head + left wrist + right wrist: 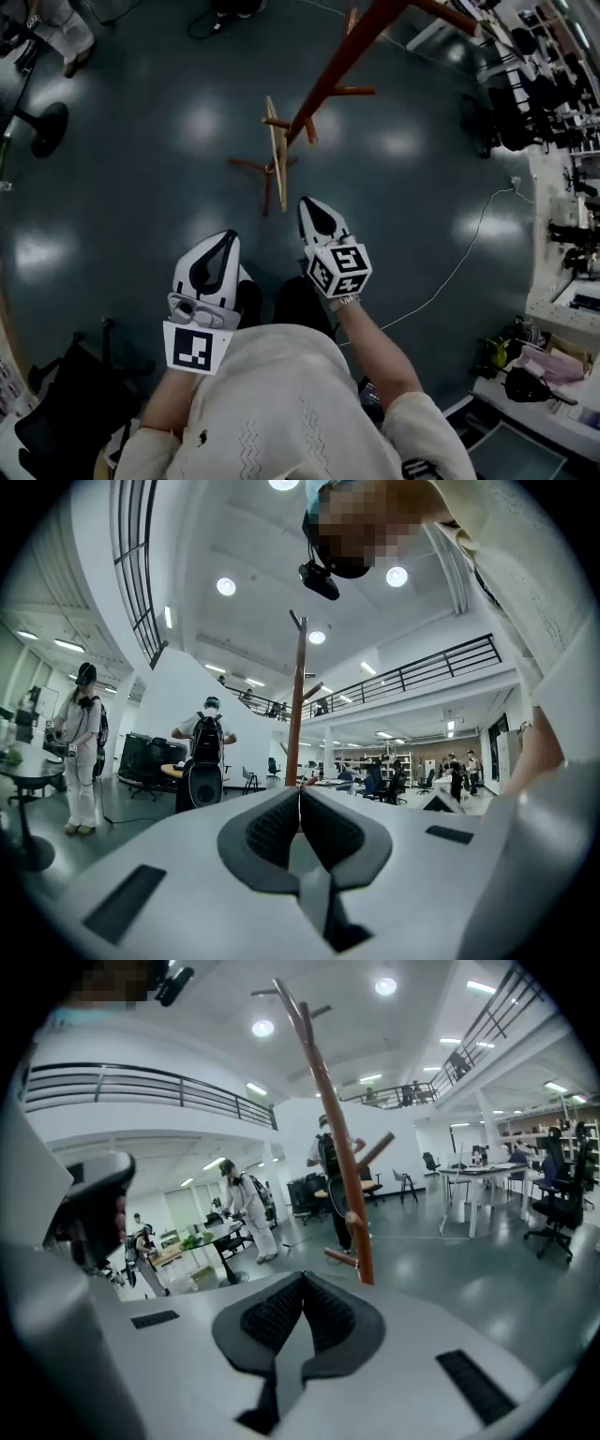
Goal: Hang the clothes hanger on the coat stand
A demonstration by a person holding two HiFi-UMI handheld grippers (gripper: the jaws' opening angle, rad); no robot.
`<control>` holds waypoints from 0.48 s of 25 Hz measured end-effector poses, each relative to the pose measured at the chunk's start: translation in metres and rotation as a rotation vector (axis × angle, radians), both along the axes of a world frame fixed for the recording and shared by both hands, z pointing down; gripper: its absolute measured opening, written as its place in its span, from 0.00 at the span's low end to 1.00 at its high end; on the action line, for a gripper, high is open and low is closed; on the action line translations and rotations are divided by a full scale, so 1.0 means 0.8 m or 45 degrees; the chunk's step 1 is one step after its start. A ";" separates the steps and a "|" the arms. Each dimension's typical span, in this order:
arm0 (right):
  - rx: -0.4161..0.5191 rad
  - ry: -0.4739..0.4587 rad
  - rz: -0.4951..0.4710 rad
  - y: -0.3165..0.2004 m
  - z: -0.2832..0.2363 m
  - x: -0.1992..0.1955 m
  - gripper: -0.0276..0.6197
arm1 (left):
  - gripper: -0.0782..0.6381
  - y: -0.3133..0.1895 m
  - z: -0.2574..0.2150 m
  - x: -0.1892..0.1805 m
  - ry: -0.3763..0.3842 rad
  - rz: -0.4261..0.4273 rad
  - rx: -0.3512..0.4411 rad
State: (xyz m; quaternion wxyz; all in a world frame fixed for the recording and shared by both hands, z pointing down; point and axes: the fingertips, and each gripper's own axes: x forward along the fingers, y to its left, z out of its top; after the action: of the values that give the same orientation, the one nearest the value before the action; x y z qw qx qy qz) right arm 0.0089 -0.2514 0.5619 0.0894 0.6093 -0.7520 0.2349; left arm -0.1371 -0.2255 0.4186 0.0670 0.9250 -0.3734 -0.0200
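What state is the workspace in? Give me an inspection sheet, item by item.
Surface: dark glossy floor, lamps mirrored in it.
Job's things: coat stand upright; pale wooden hanger against its lower pegs, hook not visible.
Clutter: what looks like a black chair at lower left; gear piled on benches at right.
Grippers: left tongs shut, empty; right tongs shut, empty.
Cables: white cable loose across the floor, right of the stand.
Surroundings: people standing near desks; balcony railing above.
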 end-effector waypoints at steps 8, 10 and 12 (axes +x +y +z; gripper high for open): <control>0.280 0.041 -0.130 0.069 -0.153 -0.071 0.07 | 0.13 0.013 -0.029 -0.010 0.075 -0.049 0.015; 0.352 0.048 -0.113 0.077 -0.182 -0.080 0.07 | 0.13 0.017 -0.038 -0.008 0.079 -0.027 0.040; 0.407 0.041 -0.094 0.084 -0.203 -0.087 0.07 | 0.13 0.023 -0.045 -0.006 0.097 -0.008 0.057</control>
State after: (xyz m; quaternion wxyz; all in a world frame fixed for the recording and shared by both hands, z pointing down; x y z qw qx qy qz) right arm -0.0608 -0.1840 0.3994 0.0120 0.5913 -0.8003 0.0991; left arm -0.1419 -0.2074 0.3828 0.0604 0.9237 -0.3729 -0.0637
